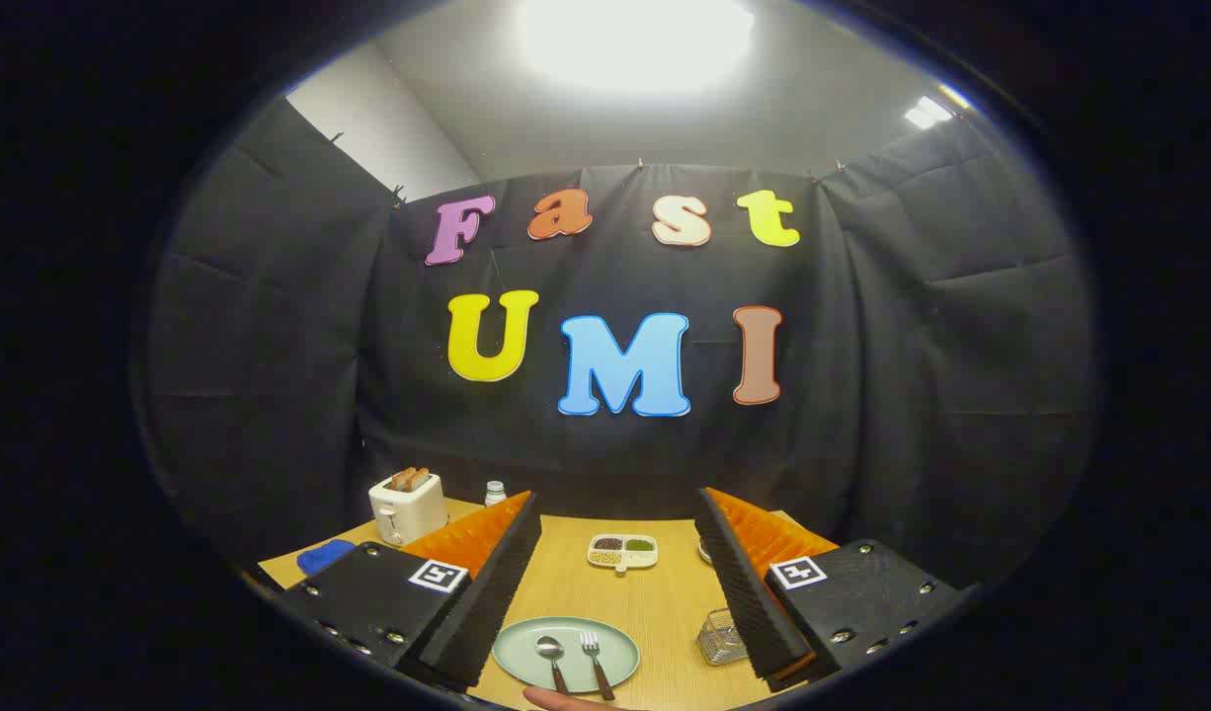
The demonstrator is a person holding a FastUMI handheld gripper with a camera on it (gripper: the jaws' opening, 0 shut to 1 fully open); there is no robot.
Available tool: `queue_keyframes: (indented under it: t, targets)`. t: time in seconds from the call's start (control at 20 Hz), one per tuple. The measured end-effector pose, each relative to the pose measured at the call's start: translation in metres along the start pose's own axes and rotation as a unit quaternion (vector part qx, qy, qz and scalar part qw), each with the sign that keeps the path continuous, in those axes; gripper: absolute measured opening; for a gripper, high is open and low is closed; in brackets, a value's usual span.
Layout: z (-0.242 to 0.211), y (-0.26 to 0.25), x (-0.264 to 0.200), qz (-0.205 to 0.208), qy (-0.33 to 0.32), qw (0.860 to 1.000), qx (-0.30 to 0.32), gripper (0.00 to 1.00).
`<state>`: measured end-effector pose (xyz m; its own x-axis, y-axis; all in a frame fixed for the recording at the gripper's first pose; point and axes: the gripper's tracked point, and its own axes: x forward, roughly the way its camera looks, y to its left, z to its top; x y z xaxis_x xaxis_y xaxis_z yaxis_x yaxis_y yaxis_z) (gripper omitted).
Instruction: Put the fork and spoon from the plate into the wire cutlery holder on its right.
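A pale green plate [526, 642] lies on the wooden table, low between my two fingers. On it rest a spoon [550, 655] on the left and a fork [594, 658] on the right, side by side, handles toward me. A small wire cutlery holder [721, 637] stands to the plate's right, partly hidden behind my right finger. My gripper [615, 513] is open, held well above the table, with nothing between its fingers. A fingertip of a person's hand [566, 701] shows at the plate's near rim.
A white toaster [408, 506] with bread stands at the table's back left, a small jar [495, 491] beside it and a blue cloth [324, 556] in front. A white divided dish [622, 551] of condiments sits mid-table beyond the plate.
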<state>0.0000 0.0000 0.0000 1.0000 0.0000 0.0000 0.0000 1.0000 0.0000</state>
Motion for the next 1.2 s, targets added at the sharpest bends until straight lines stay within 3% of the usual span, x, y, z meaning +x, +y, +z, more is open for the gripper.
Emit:
queue_keyframes:
  t: [1.2]
  targets:
    - [-0.037,0.000,-0.002,0.015,0.035,0.999,-0.010,0.96]
